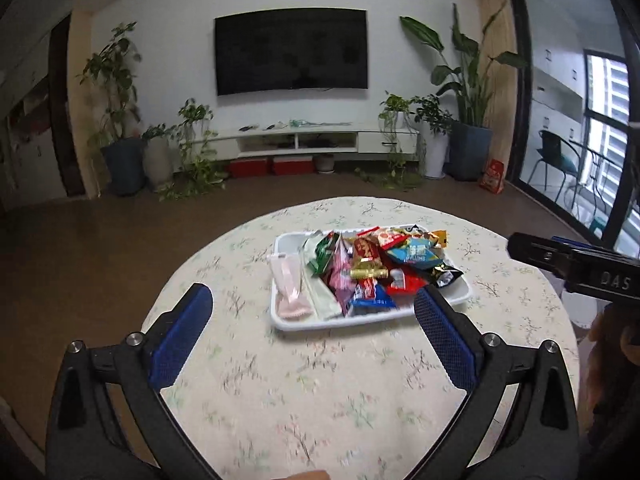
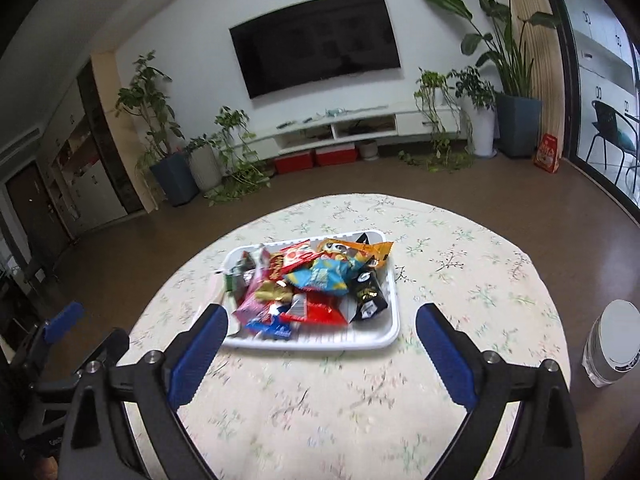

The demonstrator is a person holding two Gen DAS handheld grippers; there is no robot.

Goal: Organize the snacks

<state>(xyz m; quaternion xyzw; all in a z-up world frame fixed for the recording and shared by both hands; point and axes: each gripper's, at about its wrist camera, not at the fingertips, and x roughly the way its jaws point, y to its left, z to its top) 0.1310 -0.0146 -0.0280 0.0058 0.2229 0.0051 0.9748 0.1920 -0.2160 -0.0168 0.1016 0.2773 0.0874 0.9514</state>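
A white tray (image 1: 288, 322) (image 2: 384, 334) sits on the round table, heaped with several bright snack packets (image 1: 376, 268) (image 2: 320, 276): a pink one at its left, then green, red, blue, gold, black and orange ones. My left gripper (image 1: 314, 300) hangs open above the table just short of the tray, nothing between its blue pads. My right gripper (image 2: 322, 318) is open too, held back from the tray's near edge and empty. In the left wrist view the right gripper's black body shows at the right edge.
The table (image 1: 320, 392) (image 2: 340, 400) wears a cream floral cloth. A clear jar with a white lid (image 2: 612, 344) stands at its right edge. Beyond lie brown floor, potted plants (image 1: 120, 128), a low white TV cabinet (image 1: 304, 140) and a wall television.
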